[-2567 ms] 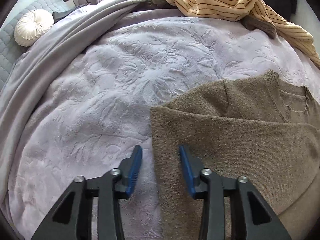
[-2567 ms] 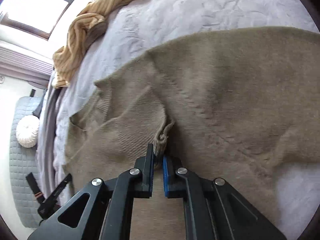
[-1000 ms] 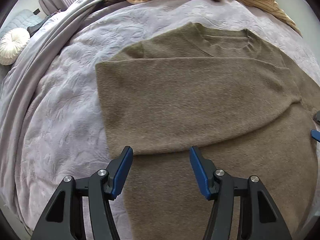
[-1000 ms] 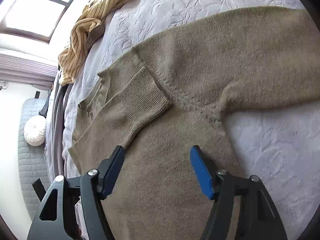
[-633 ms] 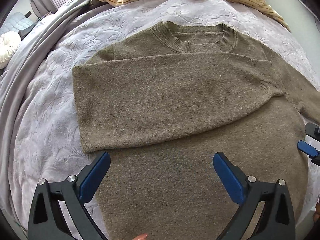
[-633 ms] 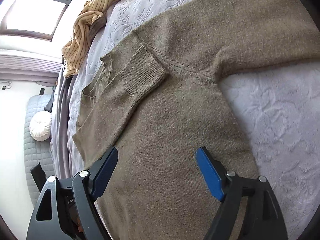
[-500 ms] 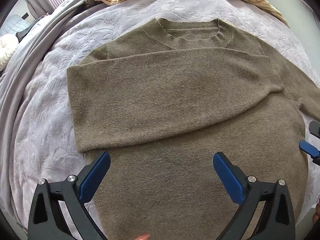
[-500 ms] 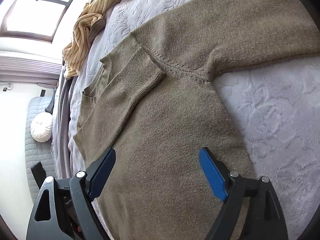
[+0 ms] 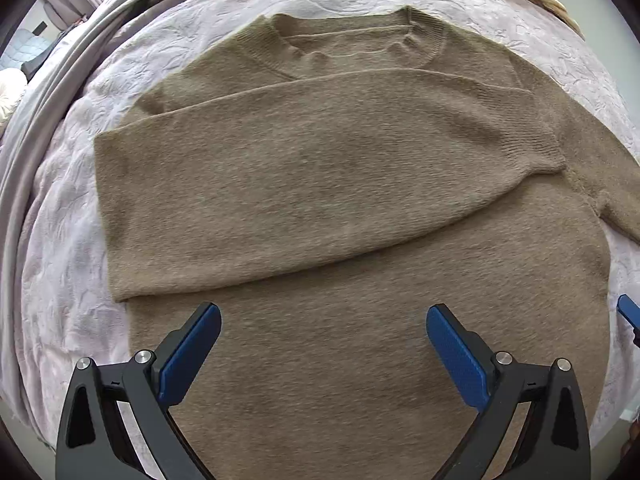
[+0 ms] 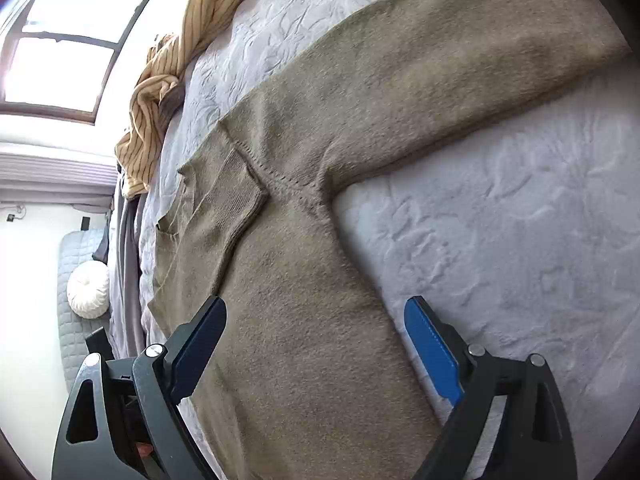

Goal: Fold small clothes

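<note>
Both grippers, left and right, gaping empty just above olive sweater

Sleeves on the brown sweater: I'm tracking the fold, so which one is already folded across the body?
The sleeve lying across the chest below the neckline, cuff by the opposite shoulder. The other sleeve lies stretched out on the bedspread.

The left gripper hangs wide open over the brown sweater (one sleeve folded across its chest)
</note>
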`<state>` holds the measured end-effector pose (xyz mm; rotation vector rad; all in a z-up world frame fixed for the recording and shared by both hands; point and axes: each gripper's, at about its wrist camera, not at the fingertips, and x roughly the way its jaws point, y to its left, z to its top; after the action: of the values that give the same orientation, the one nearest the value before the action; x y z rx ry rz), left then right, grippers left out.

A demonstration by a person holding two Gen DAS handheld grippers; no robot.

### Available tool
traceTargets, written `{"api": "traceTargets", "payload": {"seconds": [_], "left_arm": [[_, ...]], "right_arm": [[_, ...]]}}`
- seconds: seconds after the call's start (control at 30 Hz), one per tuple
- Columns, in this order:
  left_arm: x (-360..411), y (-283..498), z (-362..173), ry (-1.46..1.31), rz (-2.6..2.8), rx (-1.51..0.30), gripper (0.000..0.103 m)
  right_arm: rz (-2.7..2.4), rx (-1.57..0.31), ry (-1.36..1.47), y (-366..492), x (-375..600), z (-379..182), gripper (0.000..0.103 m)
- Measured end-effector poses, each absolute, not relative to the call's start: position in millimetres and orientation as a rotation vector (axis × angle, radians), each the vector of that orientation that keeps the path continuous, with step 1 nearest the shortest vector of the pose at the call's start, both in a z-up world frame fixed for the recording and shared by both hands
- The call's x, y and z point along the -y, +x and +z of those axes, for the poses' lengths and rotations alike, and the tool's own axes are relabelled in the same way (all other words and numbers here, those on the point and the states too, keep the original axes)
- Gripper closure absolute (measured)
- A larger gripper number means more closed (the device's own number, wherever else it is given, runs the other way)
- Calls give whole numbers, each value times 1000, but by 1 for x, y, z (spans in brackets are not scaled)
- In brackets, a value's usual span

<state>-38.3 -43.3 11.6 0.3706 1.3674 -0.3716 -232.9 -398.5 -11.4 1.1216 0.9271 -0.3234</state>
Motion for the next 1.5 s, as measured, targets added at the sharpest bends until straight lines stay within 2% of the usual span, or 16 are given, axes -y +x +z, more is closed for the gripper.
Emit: {"api": "traceTargets", "payload": {"seconds": [0.5,0.87,0.97,1.43,1.5], "left_arm": [[110,-75,14,395,-456,-1367,0],[138,-95,13,406,-439,-1381,0],[158,-96,12,407,-435,-1371,0],[151,-66,31,385,-448,-1346,0],[152,-64,34,381,-449,-1336,0]], "right_arm": [[-486,-784,1221,-294,485,-5,10],[-658,-479,1389,-359,562,0,10],[-656,-452,1410,-362,570,-3,10],[-654,-361,1488,-343,582,-4,10],[-653,-322,1510,-344,581,-2,13]]}}
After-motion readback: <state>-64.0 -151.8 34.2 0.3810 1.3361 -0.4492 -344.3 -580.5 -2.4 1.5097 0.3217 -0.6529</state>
